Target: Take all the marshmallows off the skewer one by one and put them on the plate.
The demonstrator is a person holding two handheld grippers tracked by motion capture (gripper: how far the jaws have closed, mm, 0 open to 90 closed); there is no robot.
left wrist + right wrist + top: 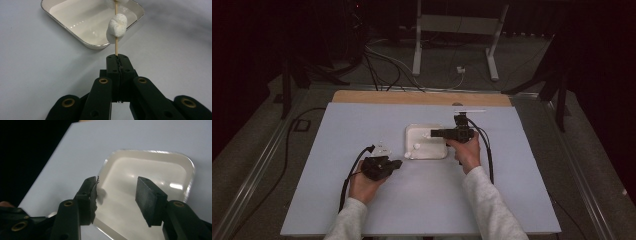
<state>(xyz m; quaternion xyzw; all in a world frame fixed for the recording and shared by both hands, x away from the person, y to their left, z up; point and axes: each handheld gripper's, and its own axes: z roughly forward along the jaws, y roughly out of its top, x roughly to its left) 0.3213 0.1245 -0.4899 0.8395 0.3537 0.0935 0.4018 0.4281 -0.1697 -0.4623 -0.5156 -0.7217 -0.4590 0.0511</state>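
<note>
- My left gripper (117,58) sits on the table just left of the white tray (75,37), jaws clamped tight on the bare end of a wooden skewer (116,47).
- The skewer's long axis runs straight out from those jaws toward the tray's near corner; in the left gripper view one marshmallow (116,28) is threaded on it just beyond the jaw tips, and a second white piece shows at the top edge, over the tray.
- In the high view the threaded pieces (416,148) lie at the tray's left side, so the skewer's free tip points toward my right hand.
- The tray (426,141) is my landmark: its shiny floor looks bare in the right gripper view, with no loose marshmallow that I can see.
- My right gripper (116,192) hovers over the tray's right side, jaws about half apart with nothing between the pads.
- I judge the next move turns on lining that right gap across the skewer axis, coming from the tray's right; the tray rim (191,182) is the one thing in the way.
- The blue-grey table (362,200) around the tray holds nothing else near.
</note>
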